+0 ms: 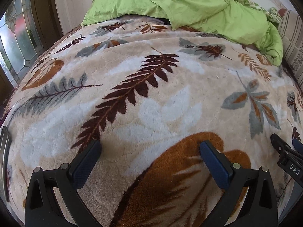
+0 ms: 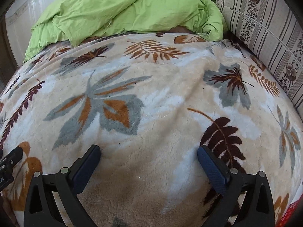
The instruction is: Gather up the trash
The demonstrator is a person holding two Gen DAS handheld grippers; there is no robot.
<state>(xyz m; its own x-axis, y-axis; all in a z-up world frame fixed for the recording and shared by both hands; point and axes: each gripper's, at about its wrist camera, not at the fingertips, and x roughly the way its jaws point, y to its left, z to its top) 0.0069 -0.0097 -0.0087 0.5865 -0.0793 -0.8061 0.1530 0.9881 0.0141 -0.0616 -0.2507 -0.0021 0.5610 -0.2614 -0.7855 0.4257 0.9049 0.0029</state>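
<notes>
No trash shows in either view. My left gripper (image 1: 150, 144) is open and empty, its blue-padded fingers spread wide just above a plush beige blanket (image 1: 151, 87) printed with brown, grey and orange leaves. My right gripper (image 2: 149, 149) is also open and empty over the same blanket (image 2: 162, 94). The right gripper's tip (image 1: 284, 147) shows at the right edge of the left wrist view. The left gripper's tip (image 2: 10, 159) shows at the left edge of the right wrist view.
A crumpled green duvet (image 1: 189, 3) (image 2: 123, 13) lies across the far end of the bed. A striped floral cushion (image 2: 265, 30) (image 1: 292, 43) stands along the right side. A leaded glass door (image 1: 17, 36) is at the left. A red patterned patch (image 2: 291, 211) shows at bottom right.
</notes>
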